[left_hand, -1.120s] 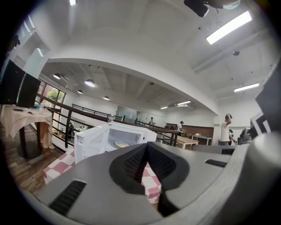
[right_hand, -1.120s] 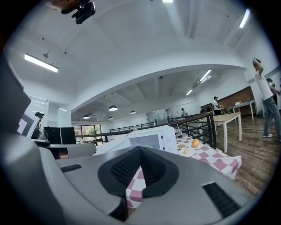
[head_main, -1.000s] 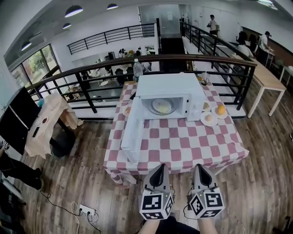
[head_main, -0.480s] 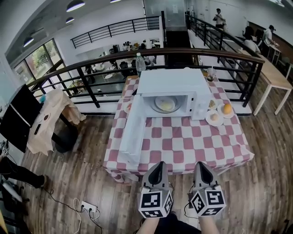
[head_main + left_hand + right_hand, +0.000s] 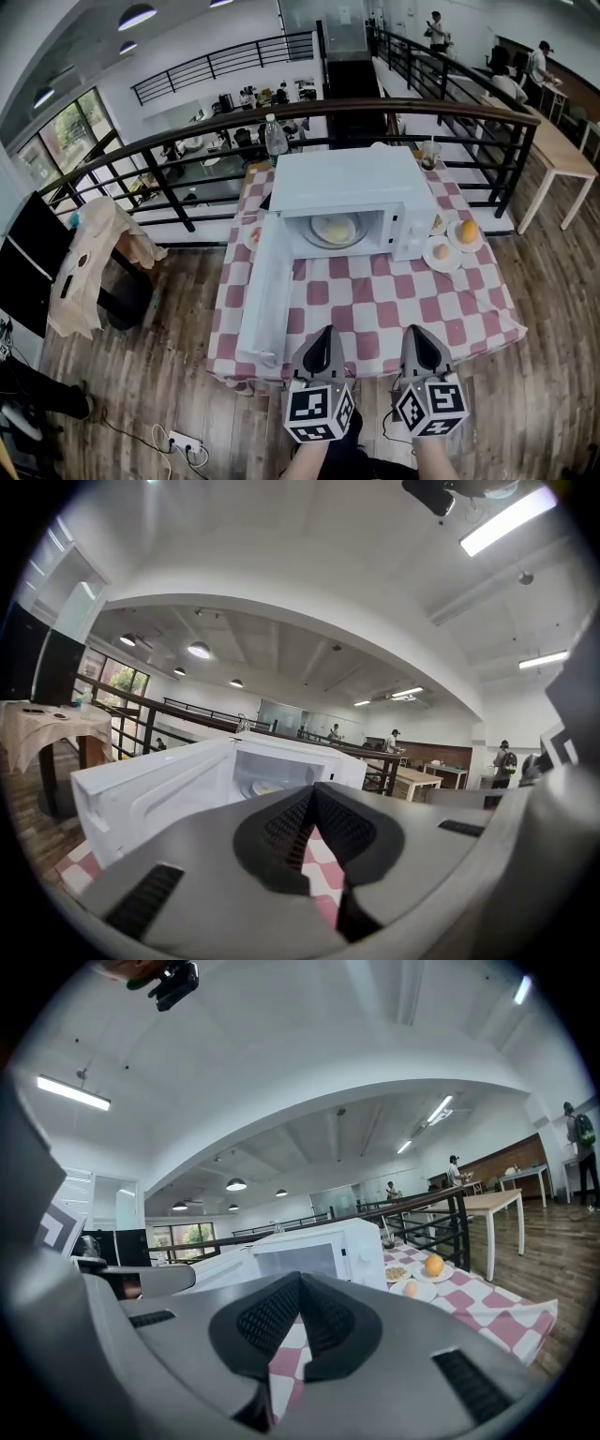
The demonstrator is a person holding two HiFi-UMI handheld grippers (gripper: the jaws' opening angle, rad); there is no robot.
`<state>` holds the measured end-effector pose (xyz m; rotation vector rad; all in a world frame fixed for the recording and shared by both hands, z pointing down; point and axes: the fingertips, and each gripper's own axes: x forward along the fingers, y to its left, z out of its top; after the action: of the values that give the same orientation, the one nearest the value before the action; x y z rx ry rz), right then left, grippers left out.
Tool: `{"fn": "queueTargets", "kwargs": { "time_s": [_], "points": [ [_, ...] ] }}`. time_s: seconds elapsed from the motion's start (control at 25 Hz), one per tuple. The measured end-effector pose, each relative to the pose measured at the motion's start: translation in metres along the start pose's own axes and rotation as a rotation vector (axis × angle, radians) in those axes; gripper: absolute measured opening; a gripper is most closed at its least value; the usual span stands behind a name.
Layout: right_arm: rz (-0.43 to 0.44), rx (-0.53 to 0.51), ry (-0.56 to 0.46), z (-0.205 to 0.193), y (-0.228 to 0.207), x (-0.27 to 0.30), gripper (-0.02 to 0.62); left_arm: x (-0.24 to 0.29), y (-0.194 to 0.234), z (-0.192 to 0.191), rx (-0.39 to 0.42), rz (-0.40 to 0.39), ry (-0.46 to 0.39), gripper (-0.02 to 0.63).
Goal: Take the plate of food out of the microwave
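Note:
A white microwave (image 5: 347,183) stands at the far side of a red-and-white checked table (image 5: 375,309). Its door (image 5: 265,292) hangs open to the left. Inside sits the plate of food (image 5: 336,229), pale with a yellowish heap. My left gripper (image 5: 325,332) and right gripper (image 5: 415,330) hover side by side over the table's near edge, both shut and empty, pointing at the microwave. In the left gripper view the gripper (image 5: 313,794) faces the open cavity (image 5: 272,775) and plate (image 5: 265,787). The right gripper (image 5: 300,1281) faces the microwave's control panel side (image 5: 361,1246).
Two small plates, one with an orange (image 5: 466,232) and one with an egg-like item (image 5: 440,252), lie right of the microwave. A water bottle (image 5: 275,139) stands behind it. A black railing (image 5: 178,150) runs behind the table. A cloth-draped stand (image 5: 98,244) is left; a power strip (image 5: 186,442) lies on the floor.
Both grippers have moved forward together toward the table, still shut. The microwave and table now look closer and lower in the head view.

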<state>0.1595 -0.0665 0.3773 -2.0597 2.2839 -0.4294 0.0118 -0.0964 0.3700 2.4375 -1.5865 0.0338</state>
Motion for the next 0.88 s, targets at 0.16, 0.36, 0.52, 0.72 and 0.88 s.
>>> {"fn": "queueTargets", "kwargs": {
  "time_s": [0.16,0.36,0.52,0.72,0.88],
  "points": [
    [-0.009,0.000,0.000,0.009,-0.004,0.033,-0.008,0.033,0.013,0.010,-0.009,-0.007,0.000,0.028],
    [-0.018,0.006,0.008,0.014,-0.007,0.074,-0.008,0.073,0.031,0.016,-0.032,-0.014,0.011,0.027],
    [-0.022,0.011,0.024,0.013,-0.006,0.107,-0.008,0.101,0.044,0.017,-0.052,-0.029,0.025,0.028],
    [-0.013,0.013,0.043,0.011,0.000,0.143,-0.008,0.130,0.059,0.014,-0.057,-0.039,0.048,0.028],
    [-0.013,0.025,0.062,0.005,0.001,0.165,-0.008,0.147,0.074,0.009,-0.088,-0.027,0.072,0.028]
  ]
}}
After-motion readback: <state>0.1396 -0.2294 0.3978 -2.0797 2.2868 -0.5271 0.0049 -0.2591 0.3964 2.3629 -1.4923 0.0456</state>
